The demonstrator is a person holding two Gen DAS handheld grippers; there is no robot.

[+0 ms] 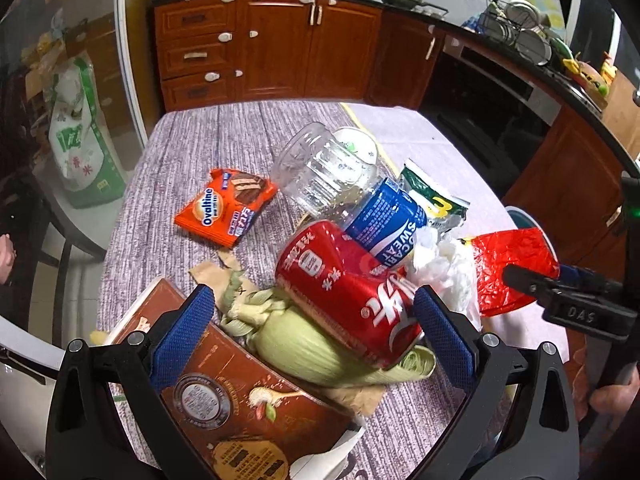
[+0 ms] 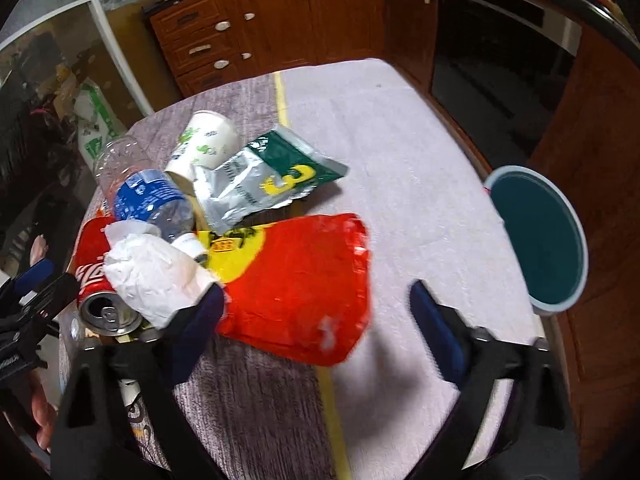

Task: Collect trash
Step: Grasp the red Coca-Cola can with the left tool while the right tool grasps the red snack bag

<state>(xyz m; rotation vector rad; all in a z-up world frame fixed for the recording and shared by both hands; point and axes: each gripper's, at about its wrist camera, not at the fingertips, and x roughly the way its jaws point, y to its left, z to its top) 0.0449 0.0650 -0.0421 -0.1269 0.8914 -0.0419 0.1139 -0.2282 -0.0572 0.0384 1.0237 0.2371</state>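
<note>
At the surface's (image 1: pixel 168 168) near edge, the left hand-held gripper (image 1: pixel 316 340) gapes around a red can (image 1: pixel 344 288); the right hand-held gripper (image 2: pixel 316 320) gapes above a red wrapper (image 2: pixel 304 284).

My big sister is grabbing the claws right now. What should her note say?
Left claw: open, empty, just above the red can and the corn husk.
Right claw: open, empty, over the red wrapper.
All the trash lies piled on the table: clear bottle, paper cup, green-silver packet, white tissue, Ovaltine pack, brown box.
The teal bin sits at the table's right edge and looks empty.
Done: nothing visible. Left: everything.
</note>
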